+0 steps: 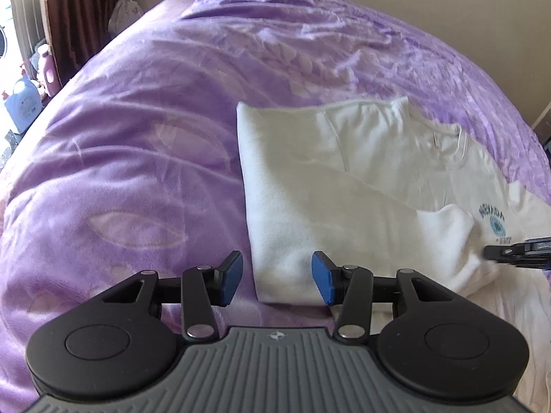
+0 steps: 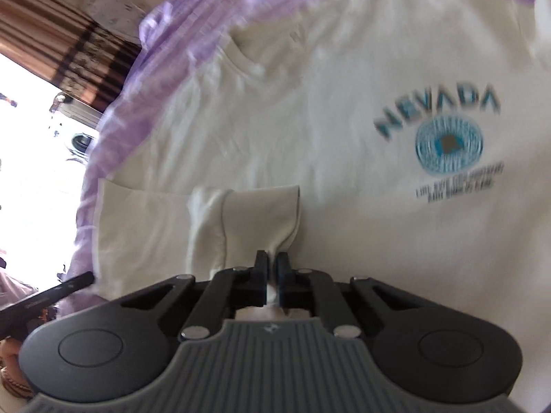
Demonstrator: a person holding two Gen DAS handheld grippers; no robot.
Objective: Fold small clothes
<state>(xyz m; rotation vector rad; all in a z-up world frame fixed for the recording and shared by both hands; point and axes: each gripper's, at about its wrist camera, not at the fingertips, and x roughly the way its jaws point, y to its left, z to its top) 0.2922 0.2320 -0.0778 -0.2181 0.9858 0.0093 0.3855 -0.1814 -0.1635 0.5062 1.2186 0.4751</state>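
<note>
While my right hand-held gripper [image 2: 272, 268] pinches the sleeve [image 2: 255, 220] over the shirt [image 2: 344, 172] on the bed [image 1: 137, 137], my left hand-held gripper [image 1: 277, 277] hangs spread at the folded edge, nearer it.

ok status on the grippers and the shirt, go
Left gripper open, straddling shirt's folded corner. Right gripper shut on sleeve. White Nevada t-shirt half folded on purple blanket. Nothing in the way.
</note>
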